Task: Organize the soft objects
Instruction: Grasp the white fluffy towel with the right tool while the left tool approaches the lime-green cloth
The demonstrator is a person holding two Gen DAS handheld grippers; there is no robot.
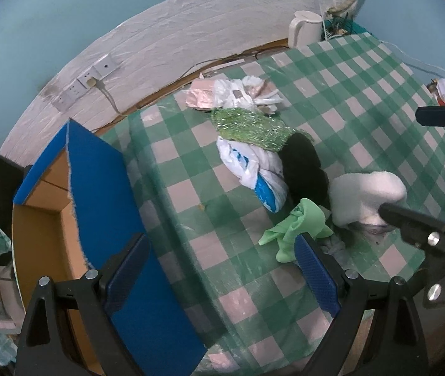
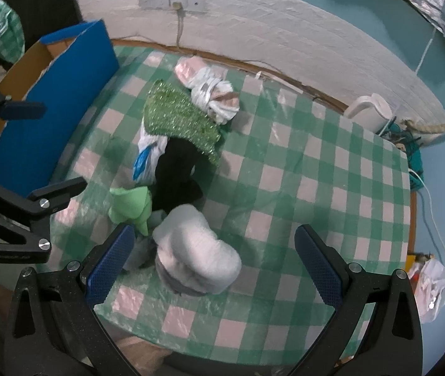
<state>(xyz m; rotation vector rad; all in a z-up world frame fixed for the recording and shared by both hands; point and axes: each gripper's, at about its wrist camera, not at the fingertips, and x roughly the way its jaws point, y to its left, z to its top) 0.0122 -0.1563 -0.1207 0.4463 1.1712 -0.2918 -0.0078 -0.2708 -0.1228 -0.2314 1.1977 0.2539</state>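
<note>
Soft things lie in a row on the checked tablecloth (image 1: 347, 100): a pink-white plastic bundle (image 1: 238, 92), a glittery green cloth (image 1: 250, 128), a white-blue plastic bag (image 1: 253, 172), a black cloth (image 1: 304, 169), a light green cloth (image 1: 297, 228) and a white fluffy item (image 1: 363, 194). My left gripper (image 1: 222, 269) is open and empty, above the table's near left, beside the light green cloth. My right gripper (image 2: 216, 260) is open, its fingers on either side of the white fluffy item (image 2: 197, 250), not touching it. The same row shows in the right wrist view: green cloth (image 2: 131, 206), black cloth (image 2: 178, 175), glittery cloth (image 2: 178, 119).
A blue-sided cardboard box (image 1: 97, 194) stands open at the table's left edge; it also shows in the right wrist view (image 2: 56, 100). A white kettle (image 1: 304, 28) and cables sit at the far corner. Crumpled papers (image 2: 432, 285) lie off the right edge. A wall with sockets (image 2: 172, 1) is behind.
</note>
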